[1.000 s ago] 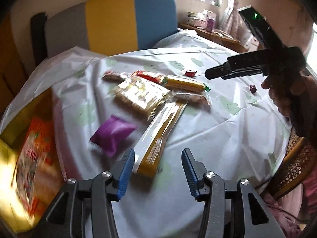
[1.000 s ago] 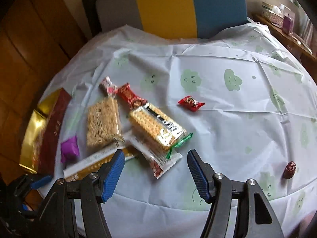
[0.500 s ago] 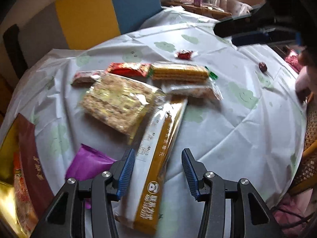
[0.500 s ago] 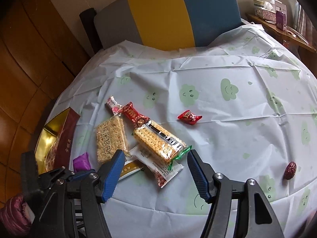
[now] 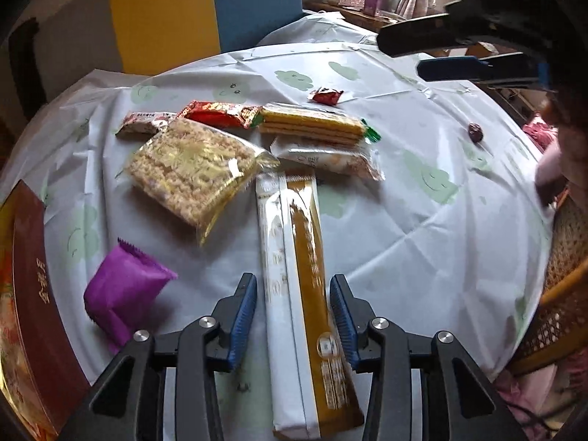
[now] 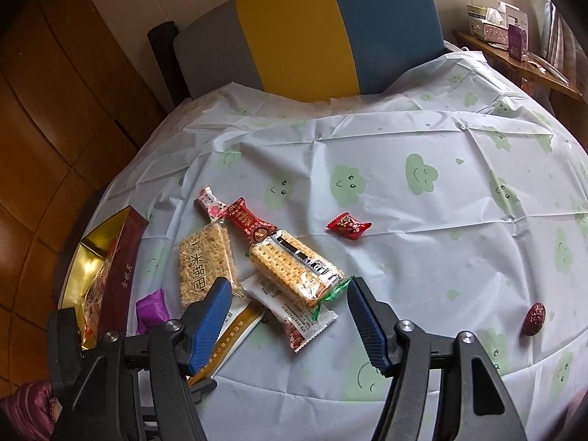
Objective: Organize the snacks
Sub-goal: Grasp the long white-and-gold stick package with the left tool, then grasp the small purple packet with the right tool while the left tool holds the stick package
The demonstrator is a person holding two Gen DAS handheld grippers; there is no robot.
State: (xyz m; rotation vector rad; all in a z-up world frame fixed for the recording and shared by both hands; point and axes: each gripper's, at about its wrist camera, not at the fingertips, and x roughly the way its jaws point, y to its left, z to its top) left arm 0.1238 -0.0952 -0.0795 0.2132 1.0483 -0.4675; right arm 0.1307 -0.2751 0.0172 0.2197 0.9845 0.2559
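Observation:
Snacks lie on a round table with a white cloud-print cloth (image 6: 441, 257). My left gripper (image 5: 293, 321) is open, its jaws on either side of a long white-and-gold packet (image 5: 297, 294), not closed on it. The packet also shows in the right wrist view (image 6: 235, 325). My right gripper (image 6: 290, 325) is open and empty above the table's near edge, over a cracker pack (image 6: 294, 268) and a white wafer packet (image 6: 294, 316). A rice-cake pack (image 5: 194, 172), a purple packet (image 5: 123, 290), a red bar (image 5: 220, 114) and a red candy (image 6: 347, 225) lie nearby.
An open box with a maroon wall and gold lining (image 6: 110, 268) sits at the table's left edge, with snacks inside. A dark red wrapped sweet (image 6: 534, 318) lies at the right. A chair back in grey, yellow and blue (image 6: 312, 33) stands behind the table. A wicker chair (image 5: 562, 294) is at the right.
My left gripper has moved forward and down, so the long white-and-gold packet now lies between its open jaws. My right gripper has drawn back and up from the snacks.

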